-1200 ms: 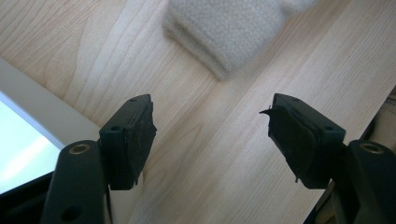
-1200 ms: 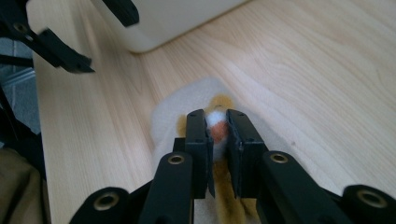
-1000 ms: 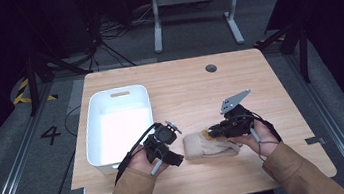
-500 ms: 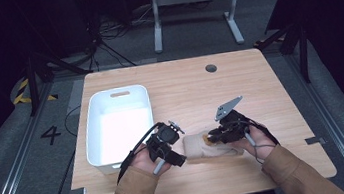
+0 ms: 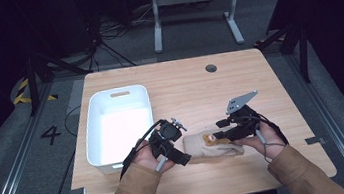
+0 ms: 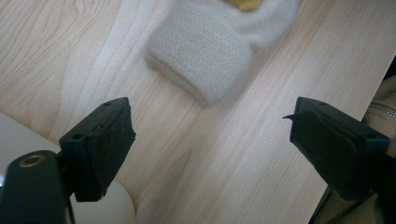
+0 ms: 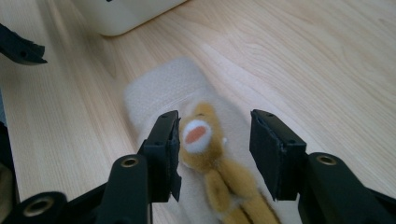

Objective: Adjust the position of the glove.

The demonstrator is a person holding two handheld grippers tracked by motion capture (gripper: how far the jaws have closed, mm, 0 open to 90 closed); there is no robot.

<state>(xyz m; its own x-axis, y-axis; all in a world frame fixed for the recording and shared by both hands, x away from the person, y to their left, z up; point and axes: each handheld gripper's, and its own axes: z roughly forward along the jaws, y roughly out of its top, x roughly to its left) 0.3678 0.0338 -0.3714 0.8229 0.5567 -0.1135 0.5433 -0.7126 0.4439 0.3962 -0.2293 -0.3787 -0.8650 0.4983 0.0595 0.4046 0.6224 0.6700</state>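
High view shows the cream sock (image 5: pixel 201 146) flat on the counter (image 5: pixel 184 93) beside the white bin (image 5: pixel 95 137), not yet binned; left tool (image 5: pixel 184 157) and right tool (image 5: pixel 219 128), jaws just opening, grip nothing.

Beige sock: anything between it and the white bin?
Nothing visible: bare table lies between the beige sock and the white bin. The left gripper, jaws just opened, sits at the sock's bin-side end.

Both claws (image 5: pixel 187 148) (image 5: pixel 217 129) just-opened, apart.
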